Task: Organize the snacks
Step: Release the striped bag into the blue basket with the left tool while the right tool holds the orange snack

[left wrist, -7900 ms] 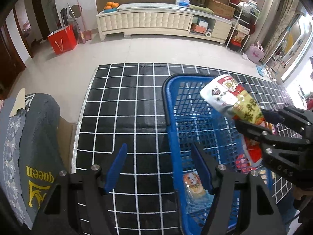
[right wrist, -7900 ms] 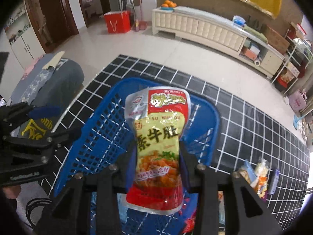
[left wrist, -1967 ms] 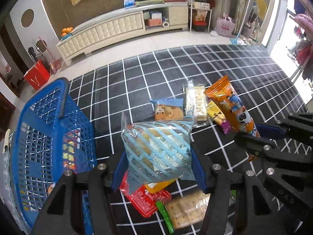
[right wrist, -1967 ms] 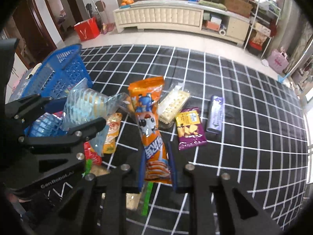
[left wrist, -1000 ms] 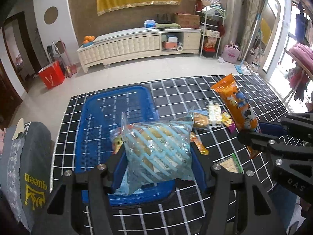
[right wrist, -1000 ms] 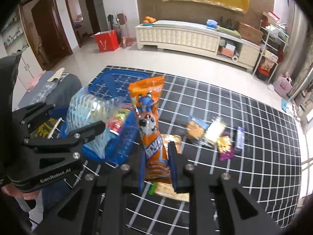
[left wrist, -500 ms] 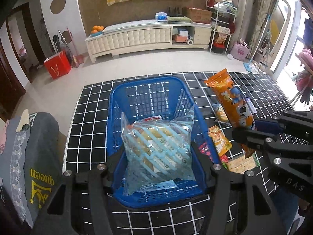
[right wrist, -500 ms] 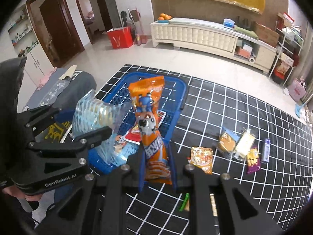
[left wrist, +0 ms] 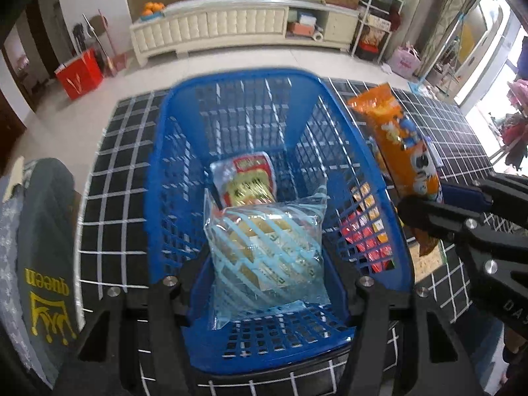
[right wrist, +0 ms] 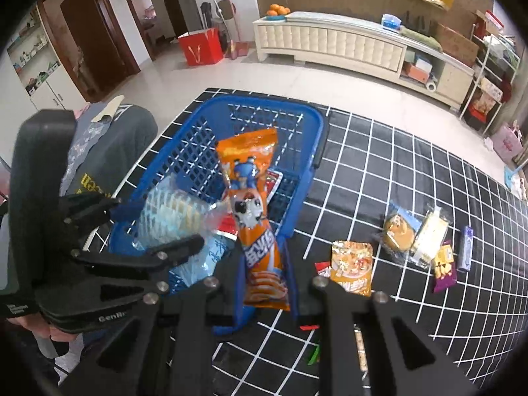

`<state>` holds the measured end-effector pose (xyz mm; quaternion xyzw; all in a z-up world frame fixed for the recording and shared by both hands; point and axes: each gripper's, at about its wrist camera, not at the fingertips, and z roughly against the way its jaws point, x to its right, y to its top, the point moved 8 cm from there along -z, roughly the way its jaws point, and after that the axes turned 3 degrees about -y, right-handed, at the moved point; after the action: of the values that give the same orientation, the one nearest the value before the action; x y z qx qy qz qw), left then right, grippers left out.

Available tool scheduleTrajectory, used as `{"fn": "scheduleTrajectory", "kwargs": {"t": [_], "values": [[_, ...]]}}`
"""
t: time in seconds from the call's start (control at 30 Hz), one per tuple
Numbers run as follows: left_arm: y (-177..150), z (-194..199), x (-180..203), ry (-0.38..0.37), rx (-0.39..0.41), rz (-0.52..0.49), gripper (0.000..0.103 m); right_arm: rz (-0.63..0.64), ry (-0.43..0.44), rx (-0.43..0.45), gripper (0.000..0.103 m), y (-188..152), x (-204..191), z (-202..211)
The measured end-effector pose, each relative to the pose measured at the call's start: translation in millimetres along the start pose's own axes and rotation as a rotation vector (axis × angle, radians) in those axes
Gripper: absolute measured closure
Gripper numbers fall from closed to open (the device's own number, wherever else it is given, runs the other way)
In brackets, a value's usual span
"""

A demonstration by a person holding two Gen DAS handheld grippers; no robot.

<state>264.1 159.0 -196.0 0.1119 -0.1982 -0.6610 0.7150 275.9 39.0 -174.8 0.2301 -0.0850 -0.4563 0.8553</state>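
I hold my left gripper [left wrist: 267,283] tight on the light blue bag [left wrist: 267,250] over the blue basket [left wrist: 171,151] to drop it in, while my right gripper [right wrist: 264,283], at three o'clock, squeezes the orange pack [right wrist: 254,217] to go next.

Blue basket [left wrist: 158,178] open at top, far half bare; red-yellow packet [left wrist: 246,178] on its floor. Loose snacks [right wrist: 415,241] crowd mat [right wrist: 379,171] right.

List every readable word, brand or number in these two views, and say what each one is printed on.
"queen", yellow, under a crown: dark grey cloth.
"GenRo", cut off: left gripper body.
"DAS", cut off: right gripper body.
Print on the orange packet, the blue-striped bag and the red-and-yellow pack: too blurred to read.
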Motion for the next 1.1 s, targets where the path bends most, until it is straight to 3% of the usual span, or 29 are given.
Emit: {"fn": "scheduleTrajectory", "kwargs": {"t": [0.23,0.47,0.67,0.87,0.93,1.0,1.1], "values": [[-8,-17,8,-0.02,-0.05,-0.012,0.044,-0.002,-0.011,-0.003,0.078,-2,3,-1],[-14,-31,18,-0.086,-0.125,0.036,0.042,-0.017,-0.016,-0.001,0.078,-4,9,5],[-13,-33,21,-0.084,-0.124,0.022,0.041,-0.012,-0.024,0.008,0.078,-6,10,12],[-16,-29,16,-0.1,-0.127,0.072,0.041,-0.021,-0.018,0.002,0.078,-9,9,12],[-17,-29,14,-0.112,-0.128,0.088,0.037,-0.028,-0.013,0.001,0.078,-9,9,11],[-17,-29,16,-0.134,-0.131,0.095,0.024,-0.028,-0.011,0.002,0.078,-9,8,11],[-18,-25,19,-0.127,-0.129,0.082,0.02,-0.029,-0.01,0.001,0.078,-10,8,12]]}}
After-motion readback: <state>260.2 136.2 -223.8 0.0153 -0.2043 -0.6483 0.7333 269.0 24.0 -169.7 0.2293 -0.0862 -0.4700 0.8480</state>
